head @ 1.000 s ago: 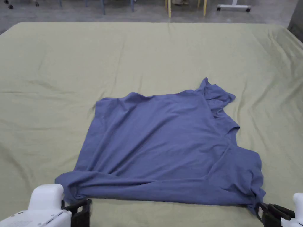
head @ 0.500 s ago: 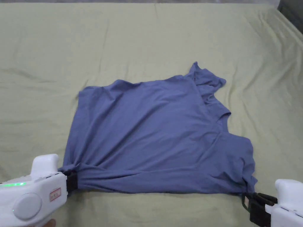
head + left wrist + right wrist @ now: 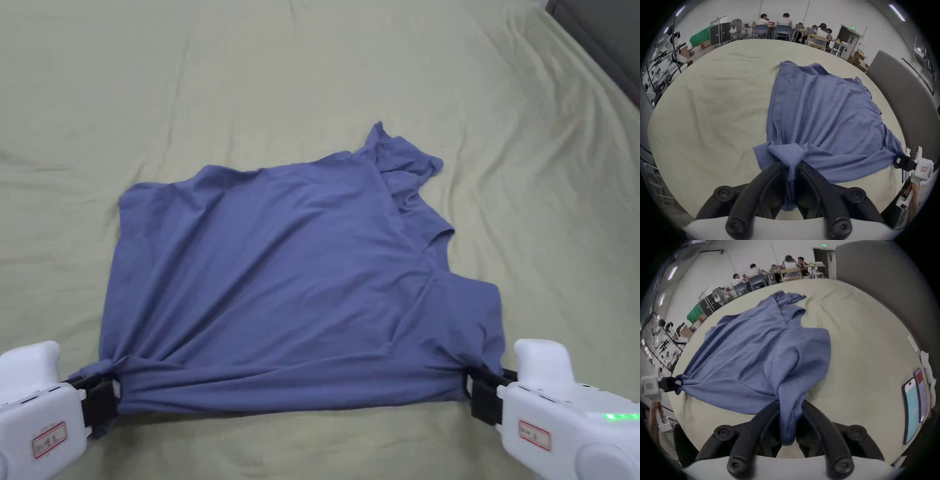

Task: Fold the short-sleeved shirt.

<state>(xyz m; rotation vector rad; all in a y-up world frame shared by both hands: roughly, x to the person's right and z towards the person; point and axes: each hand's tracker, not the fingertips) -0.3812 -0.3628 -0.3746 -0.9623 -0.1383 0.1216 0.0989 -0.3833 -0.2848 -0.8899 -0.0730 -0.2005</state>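
**Shirt pinched at both near corners**

The blue, thin, soft-knit short-sleeved shirt lies spread on the pale green sheet-covered table, its near edge pulled taut. It looks light and limp, so it will likely sag and bunch wherever unsupported; corners and hems seem the best holds. The left gripper is clamped on the near left corner, the right gripper on the near right sleeve edge.

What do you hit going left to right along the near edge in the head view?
left gripper shut on the shirt's corner → blue shirt → right gripper shut on the other corner, all on the green sheet.
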